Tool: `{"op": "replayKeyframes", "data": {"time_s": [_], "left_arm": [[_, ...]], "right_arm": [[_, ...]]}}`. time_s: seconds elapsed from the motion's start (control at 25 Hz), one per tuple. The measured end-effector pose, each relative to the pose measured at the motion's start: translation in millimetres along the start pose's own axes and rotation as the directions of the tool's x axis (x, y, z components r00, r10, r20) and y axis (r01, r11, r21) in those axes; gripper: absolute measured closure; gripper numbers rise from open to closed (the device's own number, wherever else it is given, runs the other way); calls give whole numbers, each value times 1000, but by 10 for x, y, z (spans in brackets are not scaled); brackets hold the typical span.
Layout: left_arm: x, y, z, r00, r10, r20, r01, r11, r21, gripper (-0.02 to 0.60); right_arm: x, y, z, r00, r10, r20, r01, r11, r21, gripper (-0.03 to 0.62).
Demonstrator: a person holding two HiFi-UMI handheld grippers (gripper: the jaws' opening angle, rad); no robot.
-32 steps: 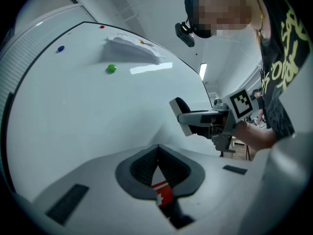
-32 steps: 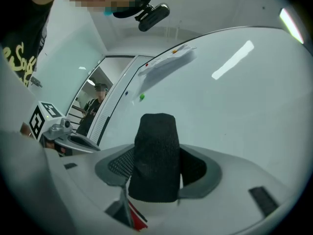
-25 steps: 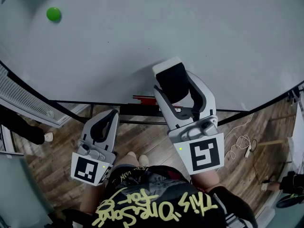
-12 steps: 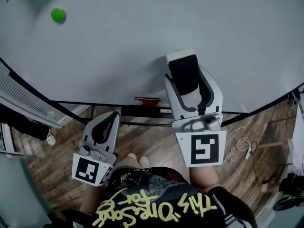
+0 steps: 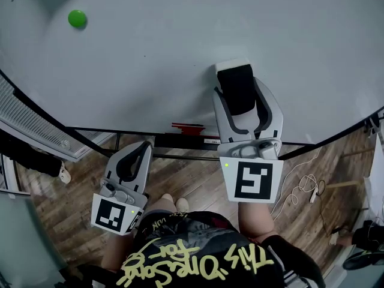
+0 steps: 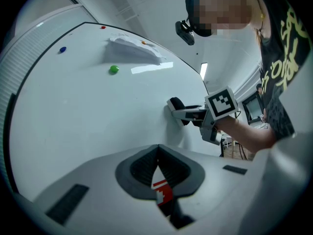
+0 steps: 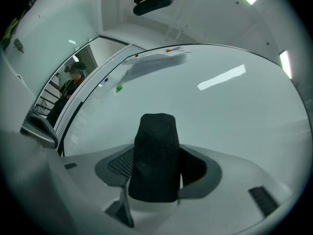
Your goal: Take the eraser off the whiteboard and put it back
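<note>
The eraser, a black felt block with a white back, is clamped between the jaws of my right gripper. The left gripper view shows the eraser pressed against, or almost against, the whiteboard. Its black felt fills the middle of the right gripper view, with the board's surface behind it. My left gripper hangs lower, below the board's bottom edge, shut with nothing in it.
A green magnet sticks to the board at upper left. A sheet of paper is pinned near the top edge. A red object lies on the tray under the board. A white cable lies on the wood floor. Another person stands beyond the board's left end.
My right gripper has carried the eraser up and to the right along the board. The left gripper has stayed in place.
</note>
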State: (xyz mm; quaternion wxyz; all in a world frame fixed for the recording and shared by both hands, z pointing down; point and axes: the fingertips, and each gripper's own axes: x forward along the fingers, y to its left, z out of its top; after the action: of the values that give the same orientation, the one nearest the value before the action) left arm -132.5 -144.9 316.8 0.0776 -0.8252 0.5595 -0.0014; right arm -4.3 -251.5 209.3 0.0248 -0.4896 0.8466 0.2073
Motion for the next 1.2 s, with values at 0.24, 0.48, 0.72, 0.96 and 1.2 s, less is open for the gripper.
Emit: {"op": "replayKeyframes", "data": {"time_s": [0.24,0.48,0.72,0.96,1.2], "left_arm": [[3,8,-2,1000,2,-1,-2,1000,-6,574],[20,17,-2,1000,4,-8,-4,1000,-26,574],[28,10,-16,1000,-4,-2,4,1000,-5,574],[34,12,-15,1000,1,-7,-1,1000,-25,574],[25,-4,7,1000,-5,1,5,1000,-2,574]], "right_arm": [[28,0,-29,1000,-18,-10,18,1000,-20,333],[27,4,-28,1000,-26,4,26,1000,-10,333],[3,11,-60,999,-35,11,35,999,-2,333],[-8,11,-70,1000,-30,9,30,1000,0,333],[-89,18,-62,1000,-17,10,17,1000,22,333]]}}
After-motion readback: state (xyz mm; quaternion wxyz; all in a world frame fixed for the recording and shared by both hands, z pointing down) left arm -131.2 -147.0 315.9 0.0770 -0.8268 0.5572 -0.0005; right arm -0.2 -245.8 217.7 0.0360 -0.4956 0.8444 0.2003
